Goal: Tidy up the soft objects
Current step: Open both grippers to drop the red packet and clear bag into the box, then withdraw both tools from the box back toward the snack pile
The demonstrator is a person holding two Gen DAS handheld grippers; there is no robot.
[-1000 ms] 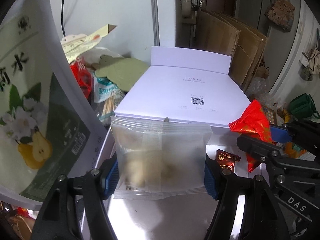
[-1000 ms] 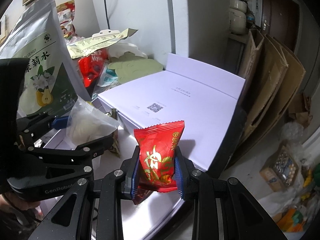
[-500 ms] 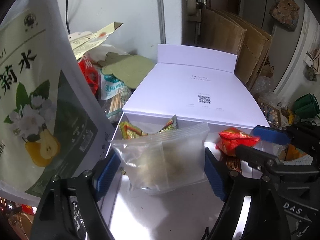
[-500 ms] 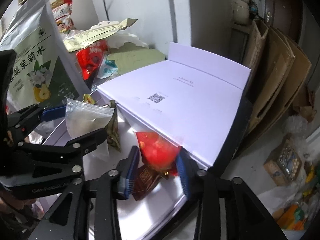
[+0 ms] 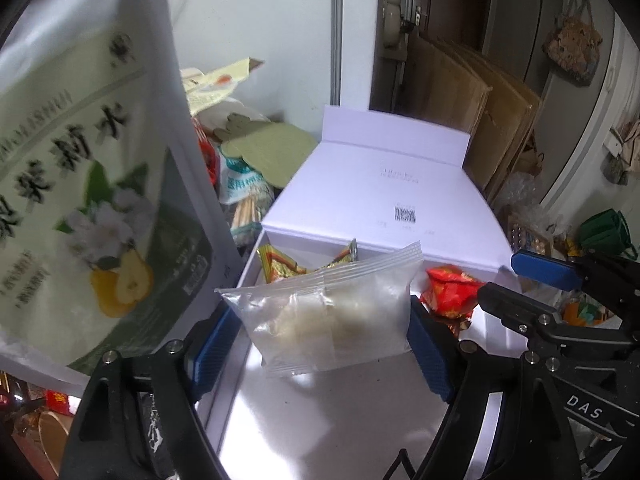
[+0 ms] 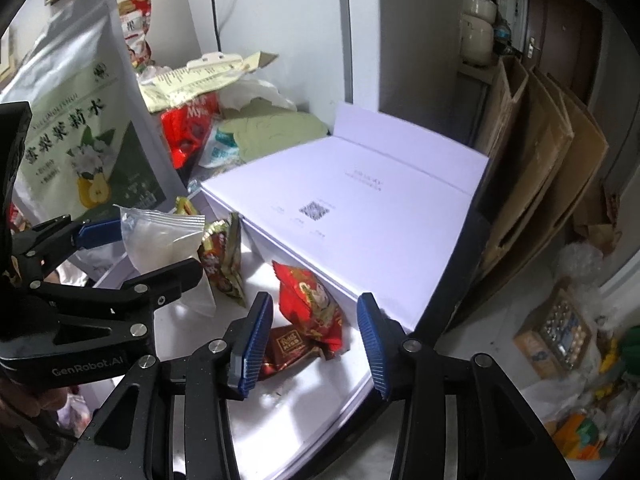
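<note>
My left gripper (image 5: 320, 344) clamps the clear zip-seal pouch (image 5: 332, 312), right gripper (image 6: 312, 344) gapes empty; pouch could slip outside the white box (image 5: 280, 420).

A white wall (image 6: 280, 20) meets a dark wooden door (image 6: 560, 32), with flattened cardboard (image 6: 532, 152) leaning nearby.

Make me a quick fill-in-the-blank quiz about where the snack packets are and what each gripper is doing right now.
1. The left gripper is shut on the ____ plastic bag.
2. The red snack packet lies inside the white ____.
3. The right gripper has its jaws ____, holding nothing.
4. The QR code is printed on the box's ____.

Missing words: clear; box; open; lid
</note>
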